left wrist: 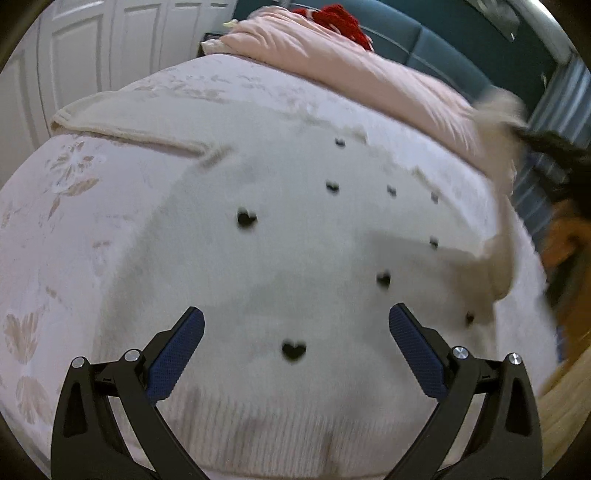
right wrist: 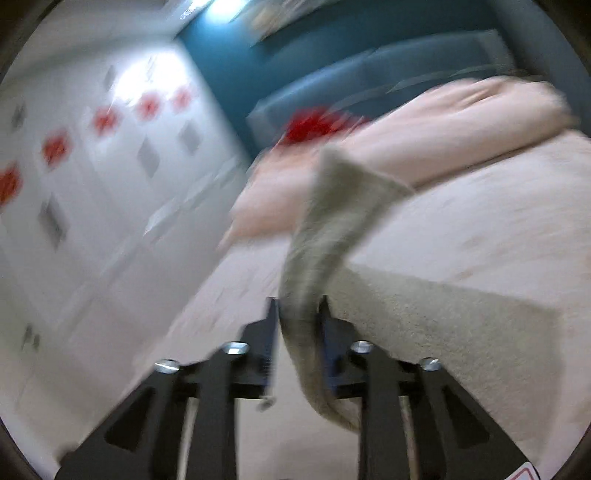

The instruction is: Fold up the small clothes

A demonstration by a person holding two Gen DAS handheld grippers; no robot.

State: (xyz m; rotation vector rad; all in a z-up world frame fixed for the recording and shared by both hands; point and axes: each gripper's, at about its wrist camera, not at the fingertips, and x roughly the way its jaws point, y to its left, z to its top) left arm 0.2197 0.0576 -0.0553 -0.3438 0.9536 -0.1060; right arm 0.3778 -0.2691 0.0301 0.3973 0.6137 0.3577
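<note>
A white fuzzy sweater with small black hearts lies flat on the bed, its ribbed hem nearest me. My left gripper is open and empty, hovering just above the sweater's lower part. One sleeve is lifted at the right side of the sweater. My right gripper is shut on that cream sleeve, which rises from between the fingers and hangs over them. The right wrist view is blurred by motion.
The bed has a pale floral cover. A folded cream cloth lies at the far left. A pink duvet and a red item are at the head. White wardrobe doors stand beside the bed.
</note>
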